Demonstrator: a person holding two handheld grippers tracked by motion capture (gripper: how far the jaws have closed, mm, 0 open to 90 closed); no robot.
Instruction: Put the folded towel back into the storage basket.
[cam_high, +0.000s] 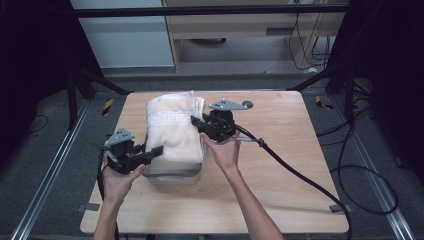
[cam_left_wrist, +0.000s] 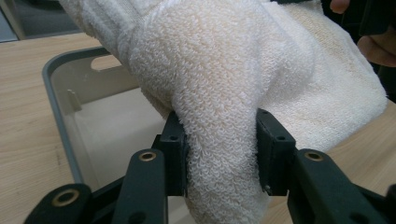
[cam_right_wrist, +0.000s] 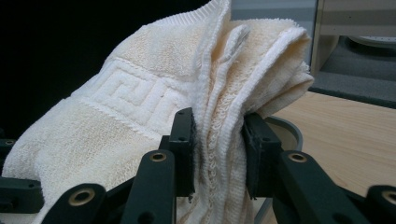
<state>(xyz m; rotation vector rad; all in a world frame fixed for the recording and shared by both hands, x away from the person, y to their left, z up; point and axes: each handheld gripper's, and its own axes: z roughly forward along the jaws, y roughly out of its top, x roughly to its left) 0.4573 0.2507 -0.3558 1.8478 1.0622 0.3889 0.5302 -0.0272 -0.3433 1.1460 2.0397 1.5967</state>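
- The towel (cam_high: 172, 131) drapes over the bin (cam_high: 172, 176), covering most of its mouth; one near corner of the opening shows uncovered in the left gripper view.
- The left claw (cam_high: 156, 151) and right claw (cam_high: 197, 121) flank the towel, closing off both its sides.
- The bench (cam_high: 290, 150) lies bare right of the cable (cam_high: 300, 175), and along its near edge.

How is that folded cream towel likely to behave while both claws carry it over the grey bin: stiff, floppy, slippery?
Probably floppy: the towel bulges and droops around the left claw, sagging toward the bin. Its looped terry pile looks grippy, so slipping seems unlikely. The folded layers pinched by the right claw fan apart at their edges, so the fold may loosen once released.
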